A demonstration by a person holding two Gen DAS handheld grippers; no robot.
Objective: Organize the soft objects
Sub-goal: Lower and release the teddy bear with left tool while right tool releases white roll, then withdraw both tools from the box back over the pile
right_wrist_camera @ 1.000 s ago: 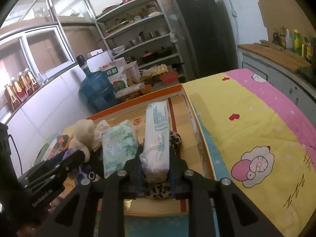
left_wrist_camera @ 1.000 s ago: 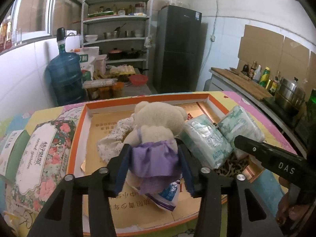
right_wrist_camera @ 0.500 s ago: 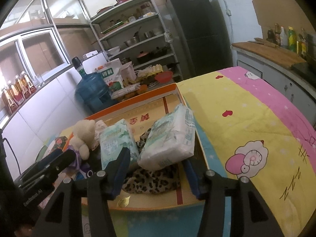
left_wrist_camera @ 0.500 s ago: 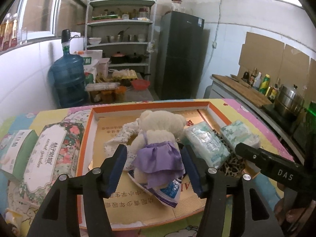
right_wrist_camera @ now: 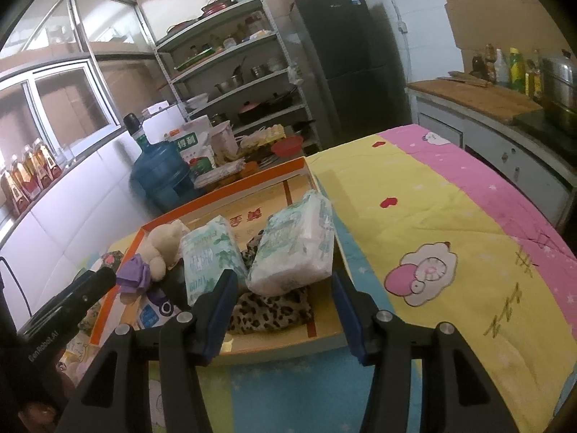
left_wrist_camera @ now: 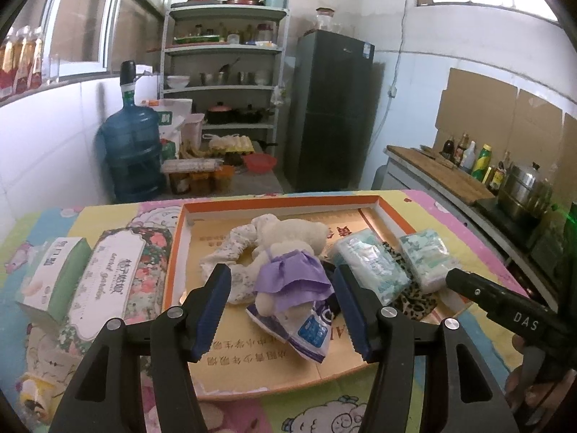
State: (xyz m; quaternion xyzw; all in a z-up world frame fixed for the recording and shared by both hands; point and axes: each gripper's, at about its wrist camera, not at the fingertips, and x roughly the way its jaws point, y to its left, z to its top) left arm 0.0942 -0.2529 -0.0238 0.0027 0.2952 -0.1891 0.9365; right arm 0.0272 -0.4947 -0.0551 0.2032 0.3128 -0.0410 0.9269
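A shallow orange-rimmed box (left_wrist_camera: 281,202) lies on the table and holds the soft things. A cream teddy bear (left_wrist_camera: 288,234) in a purple dress rests on a floral cloth (left_wrist_camera: 230,249) and a blue-white pouch (left_wrist_camera: 310,328). My left gripper (left_wrist_camera: 281,278) stands open just in front of the bear, its pads clear of it. To the right lie two tissue packs (left_wrist_camera: 371,267) (left_wrist_camera: 429,259) on a leopard-print cloth (left_wrist_camera: 414,294). In the right wrist view my right gripper (right_wrist_camera: 284,278) is open, just short of the tilted tissue pack (right_wrist_camera: 295,249), with the second pack (right_wrist_camera: 209,252) and the bear (right_wrist_camera: 162,245) to its left.
Two tissue boxes (left_wrist_camera: 119,278) (left_wrist_camera: 50,278) lie left of the orange-rimmed box on a cartoon blanket (right_wrist_camera: 432,216). Behind the table stand a water jug (left_wrist_camera: 131,155), a shelf rack (left_wrist_camera: 223,86) and a dark fridge (left_wrist_camera: 331,108). A counter with bottles (left_wrist_camera: 479,162) runs along the right.
Both grippers opened and drew back and upward. The left one let go of the bear. The right one let go of the upright tissue pack, which tipped onto its side.
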